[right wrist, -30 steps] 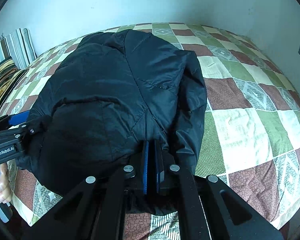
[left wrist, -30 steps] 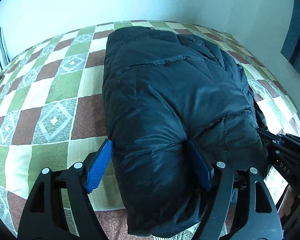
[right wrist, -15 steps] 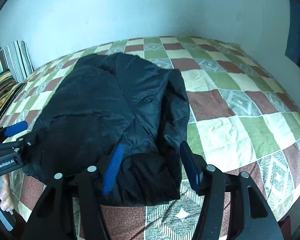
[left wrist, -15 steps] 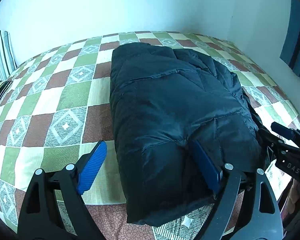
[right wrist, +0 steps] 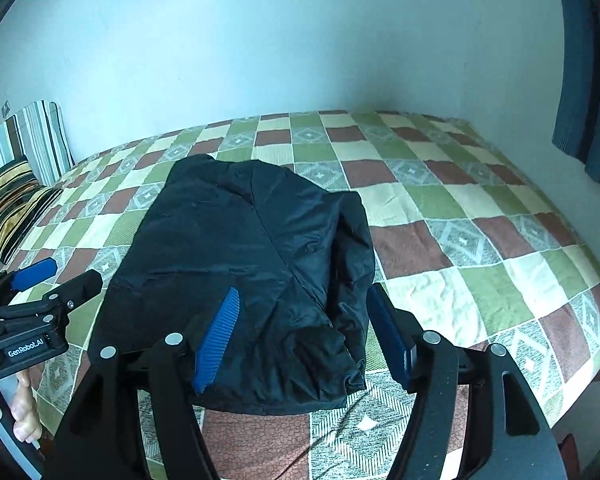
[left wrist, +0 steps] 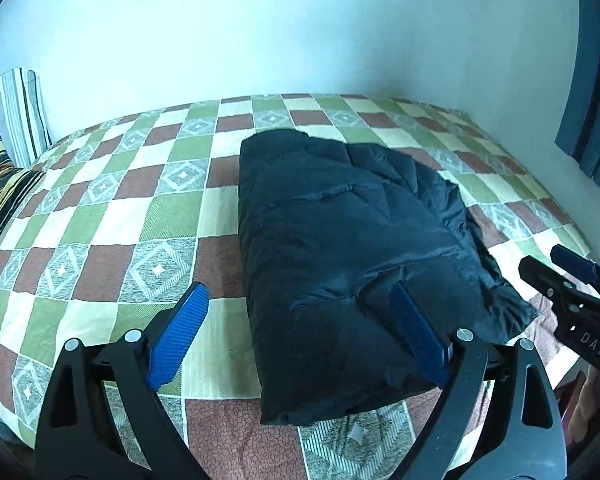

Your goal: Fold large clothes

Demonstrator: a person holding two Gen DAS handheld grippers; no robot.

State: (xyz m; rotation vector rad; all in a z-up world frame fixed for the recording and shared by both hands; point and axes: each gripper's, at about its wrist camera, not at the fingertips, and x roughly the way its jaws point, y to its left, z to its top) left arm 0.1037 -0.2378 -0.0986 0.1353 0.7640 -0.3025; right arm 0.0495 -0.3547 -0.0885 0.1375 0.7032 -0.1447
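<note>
Both grippers tilt down over the near edge of the checked bedspread [left wrist: 100,216]: the left gripper [left wrist: 296,336] at the near left corner of the folded black puffer jacket [left wrist: 340,248], the right gripper [right wrist: 304,336] at its right. Each gripper's jaws are opening, pads off the fabric. Lying mid-bed, the jacket's long axis runs away toward the wall.

Black jacket [left wrist: 340,248] on green, brown, cream checked bedspread [left wrist: 100,220].
</note>
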